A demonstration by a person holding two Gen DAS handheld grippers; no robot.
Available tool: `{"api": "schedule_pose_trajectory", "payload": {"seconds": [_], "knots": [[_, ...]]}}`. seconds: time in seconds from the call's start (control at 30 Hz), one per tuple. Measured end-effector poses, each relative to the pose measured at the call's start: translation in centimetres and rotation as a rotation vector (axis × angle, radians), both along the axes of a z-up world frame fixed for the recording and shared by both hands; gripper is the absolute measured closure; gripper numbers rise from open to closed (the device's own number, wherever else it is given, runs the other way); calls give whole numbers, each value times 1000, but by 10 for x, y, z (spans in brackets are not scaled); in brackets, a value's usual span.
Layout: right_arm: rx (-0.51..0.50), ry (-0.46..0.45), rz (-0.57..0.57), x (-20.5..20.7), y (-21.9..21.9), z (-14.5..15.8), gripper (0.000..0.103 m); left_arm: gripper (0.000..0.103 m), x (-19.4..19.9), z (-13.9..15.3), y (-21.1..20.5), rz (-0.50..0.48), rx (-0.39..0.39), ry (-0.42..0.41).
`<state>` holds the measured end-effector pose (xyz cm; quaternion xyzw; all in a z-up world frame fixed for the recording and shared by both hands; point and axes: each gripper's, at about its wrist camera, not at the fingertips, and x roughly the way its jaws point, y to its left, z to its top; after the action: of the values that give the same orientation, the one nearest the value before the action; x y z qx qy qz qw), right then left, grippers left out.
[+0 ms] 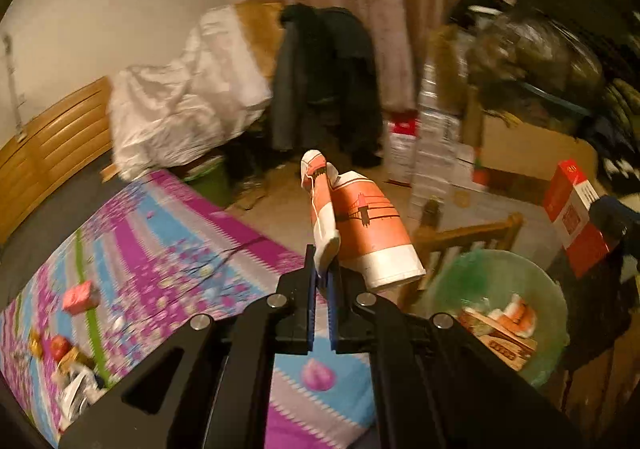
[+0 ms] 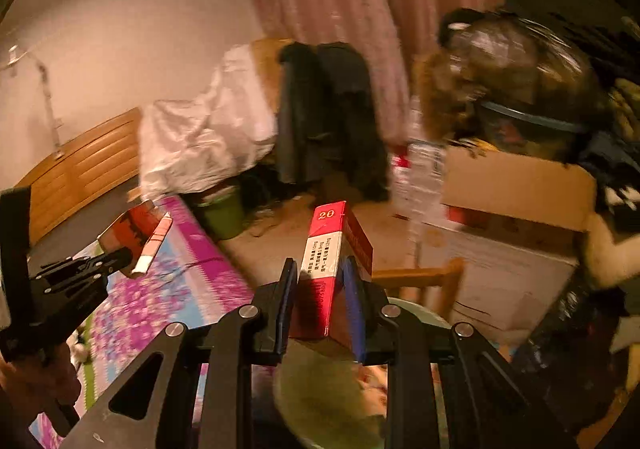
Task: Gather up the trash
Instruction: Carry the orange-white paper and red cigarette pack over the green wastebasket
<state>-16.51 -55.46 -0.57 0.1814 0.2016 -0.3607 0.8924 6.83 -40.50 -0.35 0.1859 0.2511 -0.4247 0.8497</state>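
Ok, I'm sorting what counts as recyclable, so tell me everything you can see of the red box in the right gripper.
The red box is a small, tall cardboard pack, red with a white side panel of small print and "20" near its top. It looks intact and closed. It stands roughly upright, clamped low down between the right gripper fingers, above the rim of the green bin. Nothing else touches it.

My left gripper (image 1: 323, 281) is pinched tight on a crushed paper cup (image 1: 360, 225), and my right gripper (image 2: 320, 289), angled downward, clamps a red-and-white box (image 2: 334, 269) between its jaws.
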Motion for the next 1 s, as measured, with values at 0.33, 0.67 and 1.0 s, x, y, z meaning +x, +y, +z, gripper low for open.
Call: {"api": "schedule_pose_trajectory", "payload": {"seconds": [0.33,0.67,1.0], "knots": [[28,94,-104,-48,-36,-24,78,99,-43,-19,-79,-154,68,27],[102,122,-90,-55,-47,-43,78,99,-67,-43,-99,-182,129,54],[126,117,-80,-52,-48,-48,78,99,-75,-43,-104,-202,138,54]]}}
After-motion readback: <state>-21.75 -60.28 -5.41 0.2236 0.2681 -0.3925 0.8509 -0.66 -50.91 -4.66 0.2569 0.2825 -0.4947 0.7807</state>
